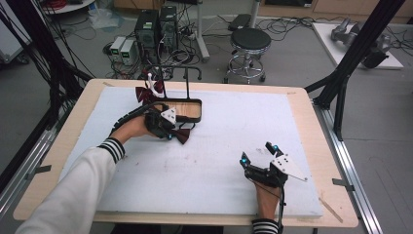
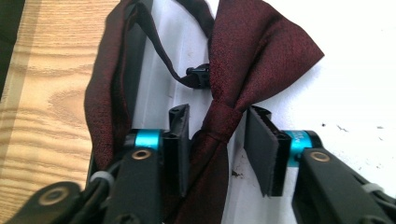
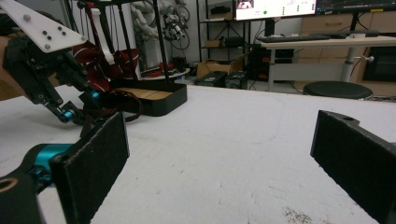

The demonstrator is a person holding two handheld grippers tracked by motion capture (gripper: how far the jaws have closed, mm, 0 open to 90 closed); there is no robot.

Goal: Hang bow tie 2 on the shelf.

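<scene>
Jaws of left gripper astride bow tie

The white mat lies open across its middle, right and near parts. At far left, the black rack and a dark red bow tie block passage.

Bow tie – satiny cloth (dark red); tray floor – wood grain.

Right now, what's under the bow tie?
The white mat lies under the bow tie; its strap drapes over the tray's black edge. The spot beneath the knot is covered.
</scene>
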